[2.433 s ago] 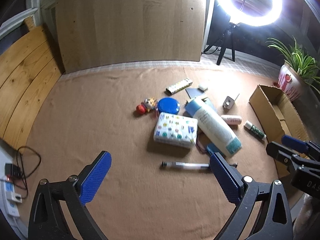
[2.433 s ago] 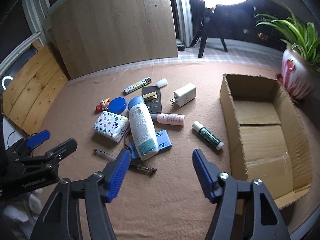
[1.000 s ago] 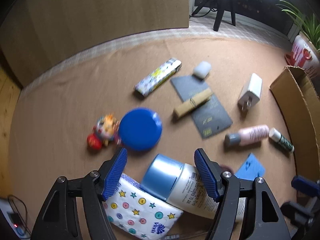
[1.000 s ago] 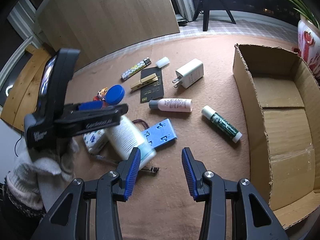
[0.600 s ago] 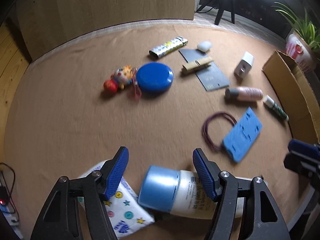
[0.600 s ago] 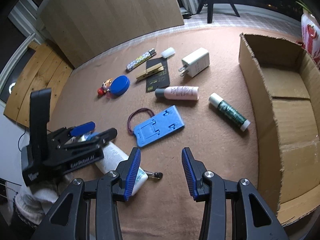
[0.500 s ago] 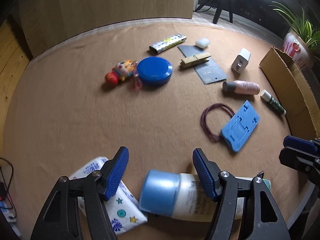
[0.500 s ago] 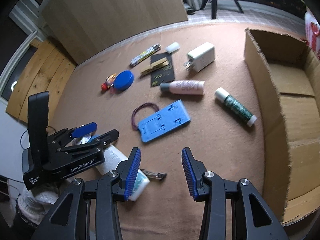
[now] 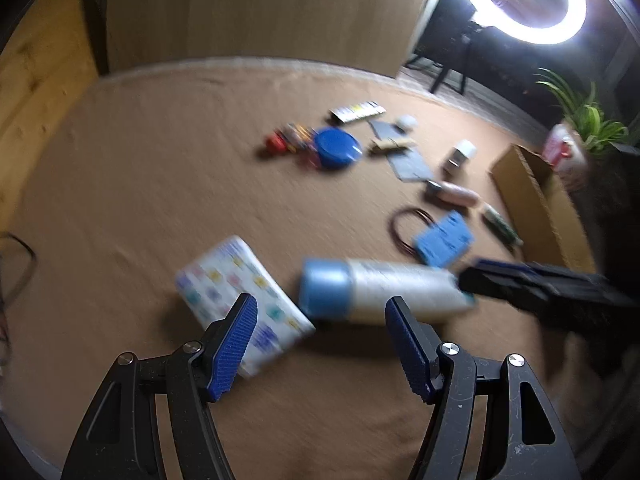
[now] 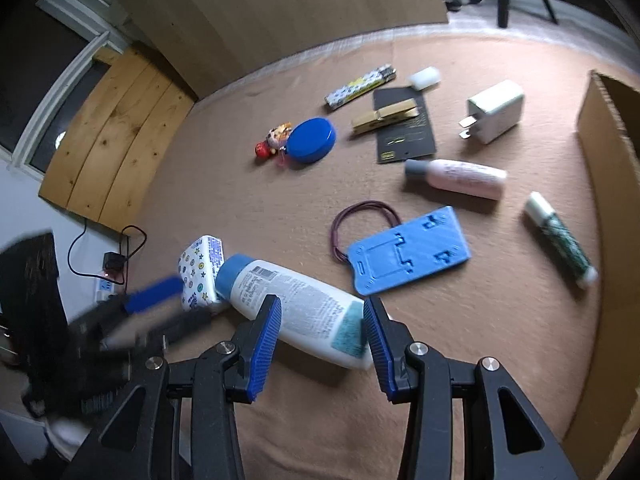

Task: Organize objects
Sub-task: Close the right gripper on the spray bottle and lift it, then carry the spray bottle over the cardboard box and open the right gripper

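Right hand-held gripper (image 10: 322, 330) (part-open) straddles lotion bottle (image 10: 296, 304); left (image 9: 320, 326) empty.

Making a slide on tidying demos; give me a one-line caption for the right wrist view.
Right hand-held gripper straddles the lotion bottle's base amid clutter on the brown mat, cardboard box at right.

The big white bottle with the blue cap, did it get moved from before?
Yes. The white bottle was dragged off the blue holder and purple hair band, toward the near edge, the tissue pack with it. The left gripper has let go. The right gripper now straddles the bottle. The other items stayed put.
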A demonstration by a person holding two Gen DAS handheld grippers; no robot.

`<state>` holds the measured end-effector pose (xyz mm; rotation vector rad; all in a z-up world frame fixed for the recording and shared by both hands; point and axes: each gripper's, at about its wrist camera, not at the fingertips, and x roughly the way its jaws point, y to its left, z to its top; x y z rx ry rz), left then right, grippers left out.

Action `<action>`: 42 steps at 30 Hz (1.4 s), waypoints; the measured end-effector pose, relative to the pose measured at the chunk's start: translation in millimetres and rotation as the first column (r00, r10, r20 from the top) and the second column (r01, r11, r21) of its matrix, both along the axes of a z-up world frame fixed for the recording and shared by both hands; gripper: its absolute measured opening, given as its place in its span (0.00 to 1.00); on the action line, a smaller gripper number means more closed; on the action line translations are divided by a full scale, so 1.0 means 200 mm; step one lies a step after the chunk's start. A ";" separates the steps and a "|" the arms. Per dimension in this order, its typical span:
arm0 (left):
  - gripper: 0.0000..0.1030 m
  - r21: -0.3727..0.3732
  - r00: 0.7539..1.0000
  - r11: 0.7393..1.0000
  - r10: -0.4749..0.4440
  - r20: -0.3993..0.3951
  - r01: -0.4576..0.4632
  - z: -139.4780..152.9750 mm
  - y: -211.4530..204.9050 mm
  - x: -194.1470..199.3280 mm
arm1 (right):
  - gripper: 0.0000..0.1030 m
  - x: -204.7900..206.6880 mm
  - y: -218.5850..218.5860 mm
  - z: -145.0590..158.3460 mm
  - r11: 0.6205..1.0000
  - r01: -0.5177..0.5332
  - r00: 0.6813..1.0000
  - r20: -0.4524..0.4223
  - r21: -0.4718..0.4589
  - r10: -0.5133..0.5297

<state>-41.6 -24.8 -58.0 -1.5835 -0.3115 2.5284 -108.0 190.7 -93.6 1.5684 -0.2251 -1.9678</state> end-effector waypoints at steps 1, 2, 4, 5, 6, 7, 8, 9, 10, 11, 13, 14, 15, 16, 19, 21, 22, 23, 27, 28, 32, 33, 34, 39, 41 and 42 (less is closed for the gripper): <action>0.68 0.009 1.000 1.000 -0.005 0.007 0.005 -0.01 0.02 0.02 | 0.38 -0.01 -0.01 -0.01 1.000 -0.007 1.000 0.014 -0.008 0.007; 0.68 0.011 1.000 1.000 -0.010 0.008 0.010 -0.02 0.04 0.03 | 0.38 -0.02 -0.02 -0.03 1.000 -0.013 1.000 0.028 -0.014 0.014; 0.68 0.022 1.000 1.000 -0.020 0.015 0.020 -0.04 0.07 0.04 | 0.38 -0.05 -0.03 -0.05 0.999 -0.025 0.998 0.049 -0.021 0.026; 0.68 0.023 1.000 0.999 -0.024 0.018 0.024 -0.05 0.08 0.04 | 0.38 -0.06 -0.04 -0.06 1.000 -0.024 0.998 0.063 -0.020 0.025; 0.68 0.025 0.999 0.999 -0.031 0.020 0.031 -0.06 0.09 0.04 | 0.38 -0.08 -0.04 -0.08 1.000 -0.022 0.997 0.076 -0.017 0.023; 0.68 0.024 0.999 0.999 -0.034 0.021 0.034 -0.06 0.10 0.04 | 0.38 -0.08 -0.04 -0.09 1.000 -0.021 0.996 0.087 -0.015 0.022; 0.68 0.023 0.999 0.999 -0.037 0.023 0.037 -0.07 0.10 0.04 | 0.38 -0.08 -0.04 -0.10 1.000 -0.023 0.994 0.103 -0.021 0.025; 0.68 0.023 0.999 0.999 -0.037 0.024 0.037 -0.08 0.10 0.04 | 0.38 -0.08 -0.04 -0.11 0.999 -0.029 0.992 0.119 -0.030 0.033; 0.68 0.020 0.999 0.999 -0.035 0.024 0.034 -0.08 0.10 0.04 | 0.38 -0.07 -0.05 -0.12 0.998 -0.033 0.990 0.136 -0.044 0.039; 0.66 0.018 0.999 0.999 -0.031 0.026 0.030 -0.09 0.10 0.03 | 0.38 -0.07 -0.05 -0.13 0.998 -0.035 0.989 0.144 -0.054 0.042; 0.64 0.015 0.999 1.000 -0.018 0.026 0.018 -0.09 0.08 0.02 | 0.38 -0.05 -0.06 -0.13 0.997 -0.038 0.986 0.157 -0.074 0.049; 0.64 0.015 1.000 1.000 -0.016 0.026 0.015 -0.09 0.08 0.01 | 0.38 -0.04 -0.06 -0.13 0.995 -0.040 0.984 0.168 -0.088 0.055; 0.63 0.009 1.000 1.000 -0.014 0.024 0.014 -0.09 0.07 0.00 | 0.38 -0.03 -0.07 -0.13 0.994 -0.044 0.982 0.179 -0.100 0.062; 0.63 -0.001 1.000 1.000 -0.014 0.020 0.014 -0.09 0.07 0.00 | 0.38 -0.02 -0.07 -0.13 0.993 -0.049 0.980 0.187 -0.108 0.069; 0.61 -0.020 1.000 1.000 -0.021 0.016 0.021 -0.09 0.06 0.00 | 0.36 0.01 -0.09 -0.13 0.991 -0.075 0.976 0.194 -0.110 0.096; 0.60 -0.009 0.999 0.999 -0.032 0.022 0.032 -0.09 0.07 0.00 | 0.36 0.01 -0.09 -0.13 0.990 -0.088 0.975 0.194 -0.110 0.108; 0.59 0.004 0.998 0.999 -0.049 0.028 0.049 -0.09 0.08 0.01 | 0.35 0.01 -0.09 -0.13 0.990 -0.092 0.975 0.192 -0.106 0.111; 0.59 0.000 0.998 0.999 -0.052 0.032 0.052 -0.10 0.09 0.01 | 0.35 0.01 -0.09 -0.13 0.990 -0.094 0.975 0.191 -0.104 0.113; 0.59 0.052 0.997 0.997 -0.052 0.051 0.049 -0.11 0.08 0.02 | 0.34 -0.03 -0.09 -0.13 0.990 -0.099 0.975 0.190 -0.096 0.116; 0.59 0.059 0.997 0.997 -0.054 0.054 0.051 -0.11 0.08 0.02 | 0.34 -0.03 -0.09 -0.14 0.990 -0.103 0.974 0.190 -0.098 0.120; 0.59 0.067 0.994 0.994 -0.090 0.056 0.086 -0.12 0.12 0.03 | 0.34 -0.04 -0.14 -0.14 0.984 -0.155 0.968 0.185 -0.087 0.169; 0.59 0.074 0.994 0.993 -0.095 0.056 0.090 -0.12 0.12 0.03 | 0.34 -0.04 -0.15 -0.14 0.983 -0.165 0.966 0.186 -0.084 0.178; 0.59 0.079 0.994 0.992 -0.099 0.055 0.094 -0.12 0.13 0.03 | 0.34 -0.04 -0.17 -0.15 0.981 -0.173 0.964 0.190 -0.086 0.187; 0.59 0.114 0.993 0.990 -0.094 0.065 0.086 -0.14 0.15 0.02 | 0.34 -0.01 -0.24 -0.14 0.976 -0.205 0.960 0.179 -0.075 0.216; 0.59 0.131 0.994 0.989 -0.081 0.070 0.072 -0.15 0.14 0.01 | 0.34 -0.01 -0.24 -0.13 0.977 -0.201 0.964 0.165 -0.066 0.209; 0.59 0.138 0.995 0.988 -0.076 0.069 0.066 -0.15 0.13 0.01 | 0.33 0.00 -0.24 -0.13 0.978 -0.199 0.965 0.161 -0.067 0.207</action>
